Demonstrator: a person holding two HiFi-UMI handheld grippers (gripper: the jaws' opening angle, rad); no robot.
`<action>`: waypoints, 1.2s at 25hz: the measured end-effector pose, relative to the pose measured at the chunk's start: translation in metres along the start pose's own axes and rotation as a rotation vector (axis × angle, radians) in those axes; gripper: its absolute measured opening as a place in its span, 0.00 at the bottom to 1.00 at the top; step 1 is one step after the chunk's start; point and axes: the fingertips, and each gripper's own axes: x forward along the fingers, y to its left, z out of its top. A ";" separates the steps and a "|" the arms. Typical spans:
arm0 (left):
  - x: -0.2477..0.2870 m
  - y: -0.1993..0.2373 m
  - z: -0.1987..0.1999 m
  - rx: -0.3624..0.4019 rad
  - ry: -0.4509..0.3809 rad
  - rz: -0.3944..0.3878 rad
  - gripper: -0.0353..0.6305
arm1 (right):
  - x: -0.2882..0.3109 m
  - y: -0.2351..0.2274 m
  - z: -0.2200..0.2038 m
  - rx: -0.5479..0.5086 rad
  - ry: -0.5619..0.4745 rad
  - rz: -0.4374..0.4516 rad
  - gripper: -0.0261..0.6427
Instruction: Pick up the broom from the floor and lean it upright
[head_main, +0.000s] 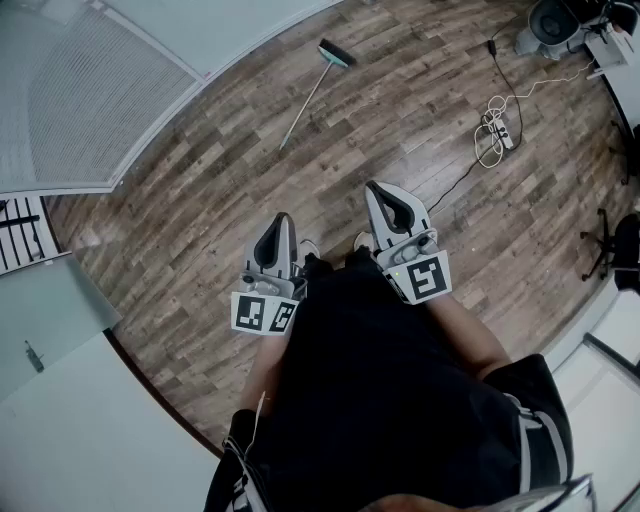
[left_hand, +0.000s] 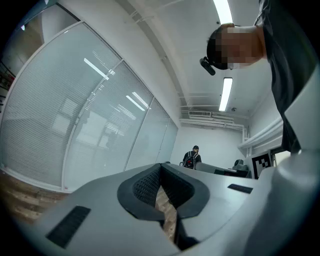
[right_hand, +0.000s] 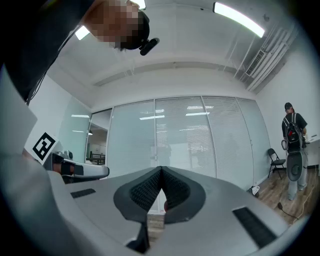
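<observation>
The broom lies flat on the wooden floor far ahead, its teal head toward the glass wall and its pale handle running down-left. My left gripper is held level near my body, its jaws meeting at the tips, nothing between them. My right gripper sits level beside it, shut and empty too. In the left gripper view the left gripper points at the glass wall; in the right gripper view the right gripper does the same. Both are well short of the broom.
A frosted glass wall runs along the left. A white cable with a power strip lies on the floor at right, near a grey appliance. An office chair stands at the right edge. Another person stands far off.
</observation>
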 end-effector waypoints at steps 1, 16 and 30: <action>0.002 -0.003 -0.001 0.002 0.001 -0.001 0.08 | -0.002 -0.002 0.001 0.006 -0.004 0.008 0.06; 0.035 -0.036 -0.019 0.045 -0.017 0.028 0.08 | -0.049 -0.053 -0.003 0.126 -0.086 0.020 0.07; 0.078 -0.021 -0.034 -0.004 0.032 0.026 0.08 | -0.045 -0.087 -0.026 0.153 -0.003 -0.016 0.07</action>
